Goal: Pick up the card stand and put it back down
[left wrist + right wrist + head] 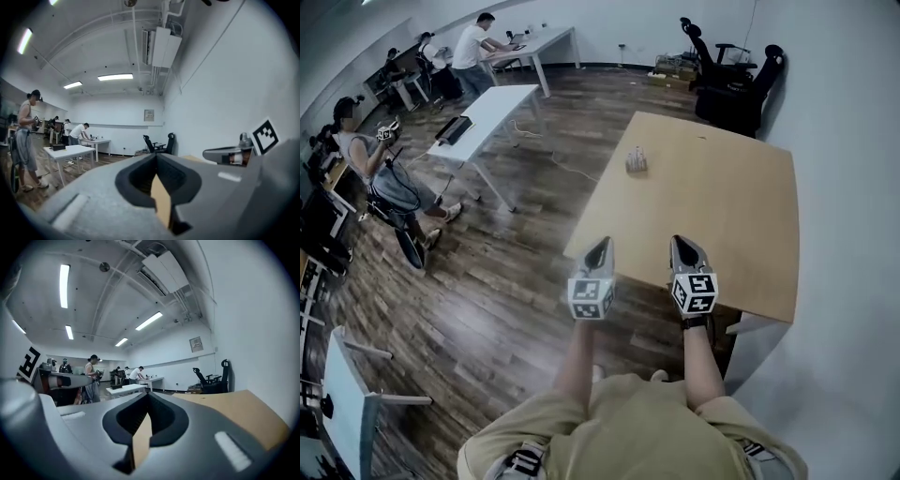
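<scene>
The card stand (636,160) is a small clear object standing on the far left part of the wooden table (741,206), seen only in the head view. Both grippers hover side by side over the table's near edge, well short of the stand. My left gripper (599,247) is shut with nothing in it, its tips meeting (156,157). The right gripper (681,246) is likewise shut and empty (147,397). Each gripper shows at the edge of the other's view: the right gripper (234,153) and the left gripper (61,379).
A white wall (844,141) runs close along the table's right side. Black office chairs (731,80) stand beyond the far end. White tables (487,112) and several people (370,159) are off to the left on the wooden floor (506,281).
</scene>
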